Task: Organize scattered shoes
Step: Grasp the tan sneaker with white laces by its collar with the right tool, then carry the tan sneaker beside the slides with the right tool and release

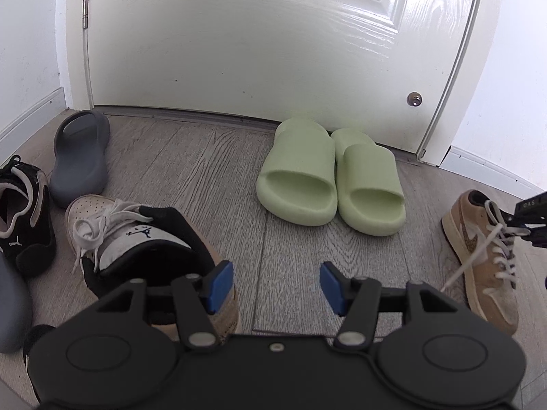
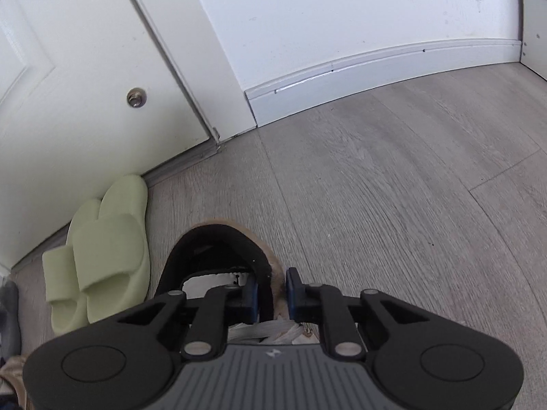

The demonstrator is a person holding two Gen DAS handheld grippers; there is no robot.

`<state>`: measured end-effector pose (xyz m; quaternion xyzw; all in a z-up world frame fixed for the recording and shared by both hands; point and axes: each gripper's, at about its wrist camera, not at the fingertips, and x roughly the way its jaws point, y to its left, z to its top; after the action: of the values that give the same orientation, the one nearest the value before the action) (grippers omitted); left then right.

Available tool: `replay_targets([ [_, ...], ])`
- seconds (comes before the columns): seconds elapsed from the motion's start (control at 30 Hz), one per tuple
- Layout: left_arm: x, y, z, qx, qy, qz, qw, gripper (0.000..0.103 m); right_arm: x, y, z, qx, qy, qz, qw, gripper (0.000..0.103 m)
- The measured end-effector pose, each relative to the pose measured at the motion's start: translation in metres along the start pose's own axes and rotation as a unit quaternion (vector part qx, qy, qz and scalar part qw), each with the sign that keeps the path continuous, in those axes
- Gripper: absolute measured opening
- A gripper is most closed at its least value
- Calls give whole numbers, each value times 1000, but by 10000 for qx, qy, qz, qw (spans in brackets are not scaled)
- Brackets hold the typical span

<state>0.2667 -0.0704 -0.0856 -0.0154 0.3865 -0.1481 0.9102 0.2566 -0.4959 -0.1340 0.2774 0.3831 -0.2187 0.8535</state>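
In the left wrist view my left gripper [image 1: 276,288] is open and empty above the floor. A white and black sneaker [image 1: 136,239] lies just to its left. A pair of green slides [image 1: 328,181] stands side by side by the door. A tan sneaker [image 1: 485,256] sits at the right, with the other gripper at its laces. A grey slide [image 1: 80,157] and a black sneaker [image 1: 24,212] lie at the left. In the right wrist view my right gripper [image 2: 271,297] is shut on the tan sneaker's collar [image 2: 266,266]. The green slides also show there [image 2: 106,253].
A white door [image 1: 256,34] closes off the far side, with a door stop [image 1: 414,99] low on it. White baseboard [image 2: 376,71] runs along the wall. Grey plank floor [image 2: 393,188] stretches to the right of the tan sneaker. Another grey slide [image 1: 12,307] lies at the near left.
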Motion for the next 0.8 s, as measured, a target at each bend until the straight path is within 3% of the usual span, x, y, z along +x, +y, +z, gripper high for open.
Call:
replay_targets([
  [0.3, 1, 5, 5, -116, -48, -64, 9999, 57, 62, 32, 58, 185, -398, -152, 9989, 18],
  [0.47, 4, 15, 8, -330, -38, -89, 9994, 57, 92, 39, 89, 668, -631, -245, 9955, 19],
  [0.6, 4, 20, 9, -401, -44, -79, 9992, 57, 105, 43, 103, 606, -761, -404, 9944, 19],
  [0.7, 2, 21, 10, -416, -73, -65, 9991, 57, 106, 35, 104, 469, -772, -279, 9955, 19],
  [0.8, 0, 23, 11, -482, -101, -85, 9988, 57, 102, 37, 100, -54, -738, 48, 9972, 27],
])
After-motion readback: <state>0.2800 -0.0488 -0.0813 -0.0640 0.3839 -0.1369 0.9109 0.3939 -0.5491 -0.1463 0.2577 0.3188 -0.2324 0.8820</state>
